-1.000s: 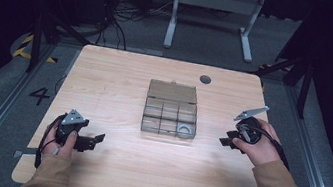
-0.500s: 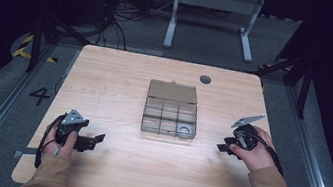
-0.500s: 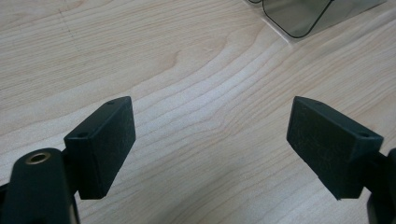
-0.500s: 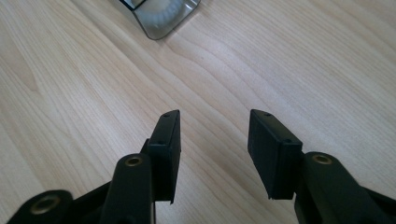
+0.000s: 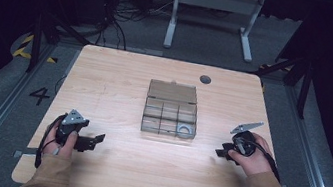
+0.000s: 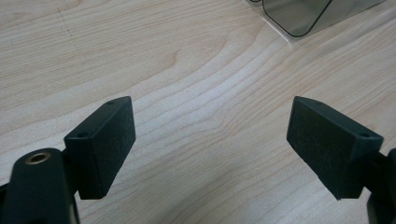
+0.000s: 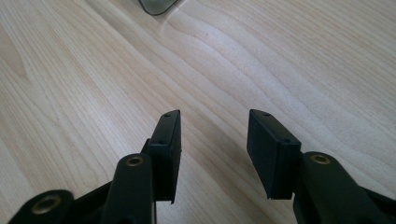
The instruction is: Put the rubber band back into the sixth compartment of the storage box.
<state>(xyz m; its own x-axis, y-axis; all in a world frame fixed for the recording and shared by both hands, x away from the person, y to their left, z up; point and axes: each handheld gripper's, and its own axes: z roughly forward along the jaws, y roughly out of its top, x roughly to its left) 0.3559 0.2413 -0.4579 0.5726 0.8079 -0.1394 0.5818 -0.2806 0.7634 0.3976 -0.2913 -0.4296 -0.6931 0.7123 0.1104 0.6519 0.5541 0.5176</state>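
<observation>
Left gripper (image 5: 95,141): rests low over the table (image 5: 122,74) at its near left corner, well apart from the box; its jaws stand wide apart with nothing between them, and the left gripper view has only bare wood in the gap.
Left hand (image 5: 62,140): wrapped round the gripper's body, sleeve coming in from the bottom edge.
Box (image 5: 171,109): a clear smoky plastic organiser at the middle of the table, between the two grippers and touched by neither; its lid lies flat behind the compartments, so it is already open.
Compartments: two rows of small cells; most look empty, though the tint makes this hard to be sure of.
Ring (image 5: 183,129): a small round pale part in the near right cell, the one item I can make out inside.
Right gripper (image 5: 220,152): near the right edge of the table, pointing toward the box but apart from it; jaws parted by a moderate gap, holding nothing.
Right hand (image 5: 248,156): gripping its tool just above the wood.
Done so far: as judged from the layout, only the open lid.
Left to do: any reach into the box; no part is lifted or held yet, so the work looks to be at its very start.
</observation>
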